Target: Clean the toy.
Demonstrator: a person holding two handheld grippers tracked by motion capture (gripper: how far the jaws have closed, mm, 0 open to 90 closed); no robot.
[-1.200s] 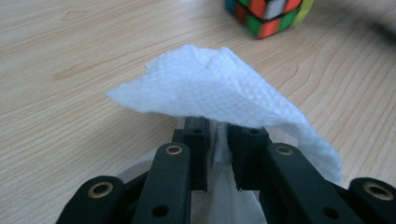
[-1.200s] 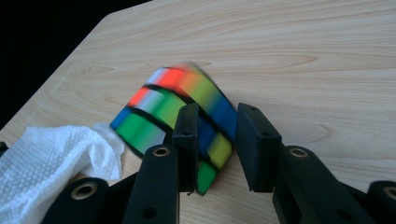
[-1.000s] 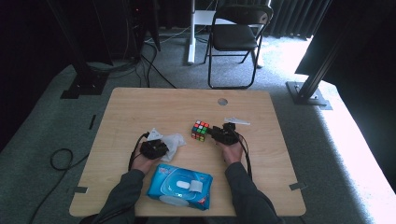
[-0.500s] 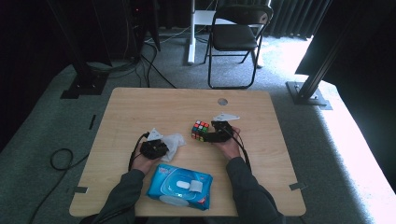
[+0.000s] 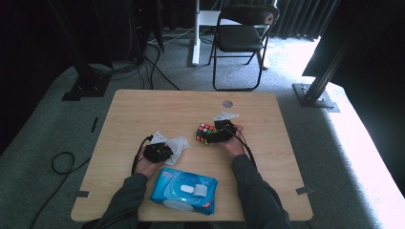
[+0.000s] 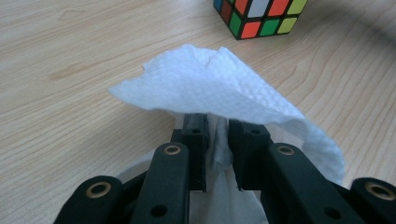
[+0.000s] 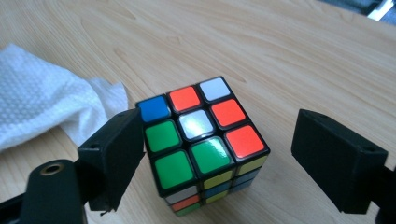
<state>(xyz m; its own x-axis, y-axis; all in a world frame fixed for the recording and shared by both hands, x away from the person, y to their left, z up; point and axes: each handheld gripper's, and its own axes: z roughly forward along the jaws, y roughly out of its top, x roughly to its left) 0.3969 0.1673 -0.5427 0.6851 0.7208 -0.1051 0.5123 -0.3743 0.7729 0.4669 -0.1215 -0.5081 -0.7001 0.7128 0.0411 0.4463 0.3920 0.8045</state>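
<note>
A person sits at a wooden table (image 5: 143, 109) and holds a gripper in each hand. The left gripper (image 6: 215, 135) is closed on a white tissue (image 6: 219, 88). In the left gripper view the two black jaws stand close together and pinch a fold of the tissue between them, while the rest of the sheet spreads out over and in front of the jaw tips. In the high view this tissue (image 5: 175, 144) lies crumpled on the table, just beside the left gripper (image 5: 160, 150).

The right gripper (image 7: 217, 149) is open. Its jaws have just been opening, and now they stand wide on both sides of a puzzle cube (image 7: 203, 140). The cube sits flat on the table between the two jaws. The left jaw is very near the side of the cube, but the pads do not press on it, and the right jaw is clearly apart from it. In the high view the cube (image 5: 205, 133) rests near the middle of the table, just in front of the right gripper (image 5: 220, 134).

A blue pack of wet wipes (image 5: 184, 190) lies at the near edge of the table, between the forearms of the person. The tissue and the cube are near each other but do not touch.
</note>
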